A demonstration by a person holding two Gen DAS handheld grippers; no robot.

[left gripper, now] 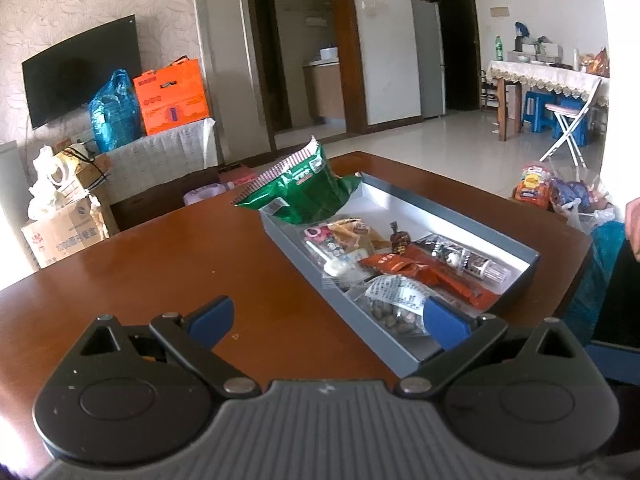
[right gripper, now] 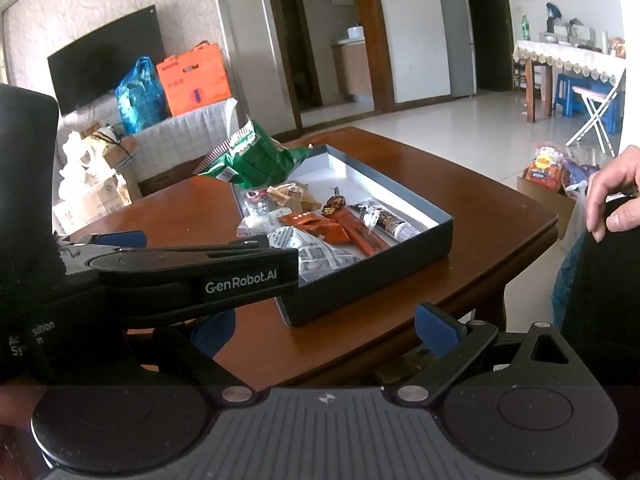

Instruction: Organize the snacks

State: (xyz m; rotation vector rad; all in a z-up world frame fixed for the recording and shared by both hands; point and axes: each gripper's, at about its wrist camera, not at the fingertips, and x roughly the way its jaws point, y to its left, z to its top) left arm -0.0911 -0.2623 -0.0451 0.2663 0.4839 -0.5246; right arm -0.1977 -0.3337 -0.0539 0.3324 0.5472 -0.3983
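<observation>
Left wrist: snack packets (left gripper: 400, 268) in grey box (left gripper: 452, 204), green bag (left gripper: 304, 188) perhaps overhanging; both fingers apart.

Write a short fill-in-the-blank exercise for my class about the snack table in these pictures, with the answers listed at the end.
1. The snacks lie in a shallow grey box on a ____ table.
2. The big bag leaning over the box's far end is ____.
3. The left hand-held gripper has its fingers ____, holding nothing.
4. The long packet beside the dark tube is ____.

Answers: wooden; green; open; orange
</observation>
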